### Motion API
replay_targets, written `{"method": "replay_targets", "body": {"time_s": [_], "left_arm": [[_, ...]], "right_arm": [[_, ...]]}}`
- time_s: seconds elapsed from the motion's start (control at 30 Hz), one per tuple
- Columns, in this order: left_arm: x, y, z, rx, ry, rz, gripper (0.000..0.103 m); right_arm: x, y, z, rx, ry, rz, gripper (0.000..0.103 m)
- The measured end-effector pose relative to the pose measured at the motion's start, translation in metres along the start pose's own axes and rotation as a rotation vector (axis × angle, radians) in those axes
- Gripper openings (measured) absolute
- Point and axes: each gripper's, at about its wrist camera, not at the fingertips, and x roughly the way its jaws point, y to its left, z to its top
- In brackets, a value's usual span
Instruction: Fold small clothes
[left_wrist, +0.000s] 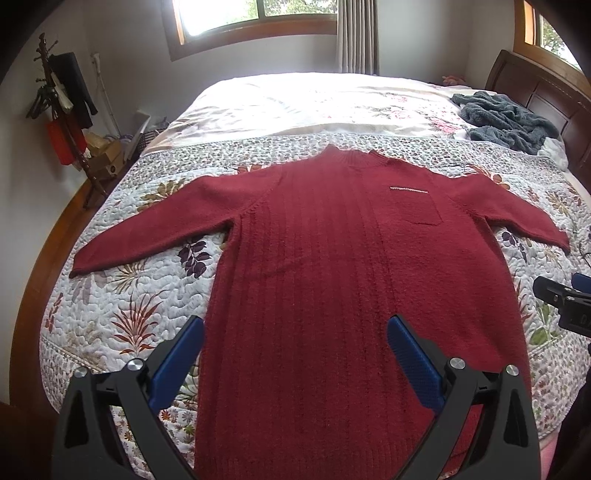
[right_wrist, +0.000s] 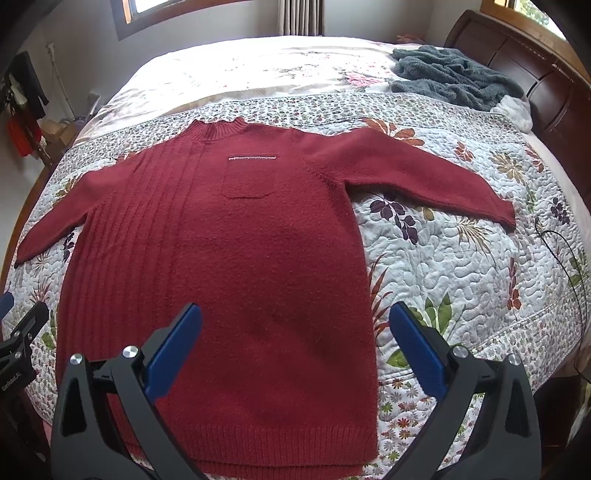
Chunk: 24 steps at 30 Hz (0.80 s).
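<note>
I'm holding both grippers, left (left_wrist: 295, 354) and right (right_wrist: 295, 347), jaws spread wide and gripping nothing, over the hem of the red sweater (right_wrist: 229, 240). It's lying flat on the quilt (right_wrist: 461, 258), sleeves out, probably readied for the first fold.

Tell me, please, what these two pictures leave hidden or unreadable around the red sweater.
- Red sweater hem: in the left wrist view, cut off by the bottom edge and hidden behind the left gripper.
- Sweater's underside: pressed against the floral quilt in both views.
- Grey fleece garment: crumpled, type unclear.
- Clothes on the coat stand: small, distorted at the left wrist view's rim.
</note>
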Motion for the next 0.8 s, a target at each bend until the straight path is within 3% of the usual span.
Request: {"method": "replay_targets", "body": {"time_s": [0.8], "left_arm": [[-0.0007,0.0002,-0.0021,-0.001,0.002,0.004,0.099]], "right_arm": [[0.0026,-0.0006,-0.0009,-0.003,0.002,-0.001,0.1]]}}
